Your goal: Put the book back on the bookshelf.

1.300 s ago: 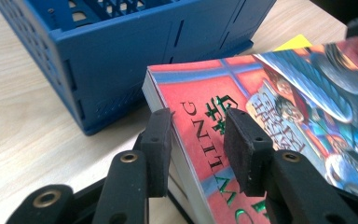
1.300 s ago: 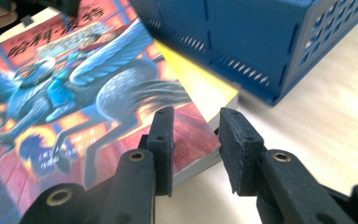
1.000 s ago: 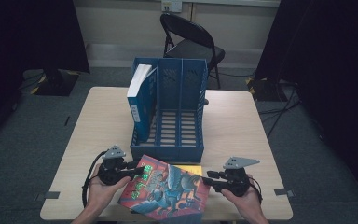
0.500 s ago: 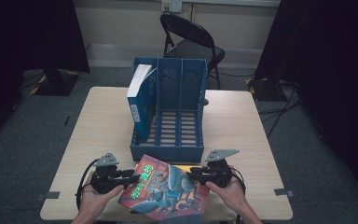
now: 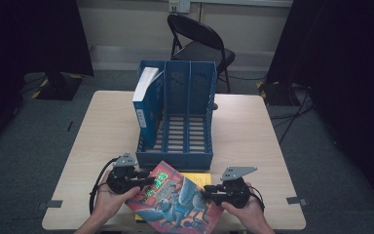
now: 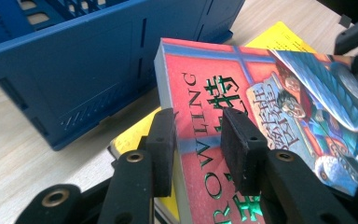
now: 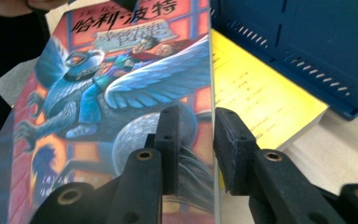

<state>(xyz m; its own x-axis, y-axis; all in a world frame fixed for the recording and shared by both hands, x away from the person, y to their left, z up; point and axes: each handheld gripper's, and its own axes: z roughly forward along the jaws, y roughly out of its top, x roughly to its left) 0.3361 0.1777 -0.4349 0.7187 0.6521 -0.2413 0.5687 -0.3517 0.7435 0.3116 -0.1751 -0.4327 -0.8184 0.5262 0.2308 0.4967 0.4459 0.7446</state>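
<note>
On the near left of the table [image 5: 102, 126], the left gripper [image 5: 145, 181] is held in the person's left hand [image 5: 108, 201], with its black cable looped beside it. In the left gripper view its jaws are seen closed across the spine edge of the illustrated book [image 6: 261, 107], one pad under the book and the other pressed on the red cover. The jaws have just been closing, with that edge between them.

The book is held tilted at the near edge of the table, just in front of the blue file rack [image 5: 177, 117], and is spanned between the two grippers. Its cover is turned upward and shows a winged creature with Chinese lettering. A yellow book [image 5: 198, 178] lies flat on the table beneath it, touching or nearly touching the foot of the rack; its yellow cover is seen again beyond the page edge in the right gripper view.

The rack stands in the middle of the table with three compartments. A blue-covered book [image 5: 145, 105] is stood upright in the leftmost compartment, leaning slightly. A black folding chair [image 5: 199, 41] is seen behind the table.

On the near right, the right gripper [image 5: 206, 193] is held in the right hand [image 5: 246, 207]. Its jaws are clamped on the opposite, page-side edge of the illustrated book, one pad on the cover and one beneath.
</note>
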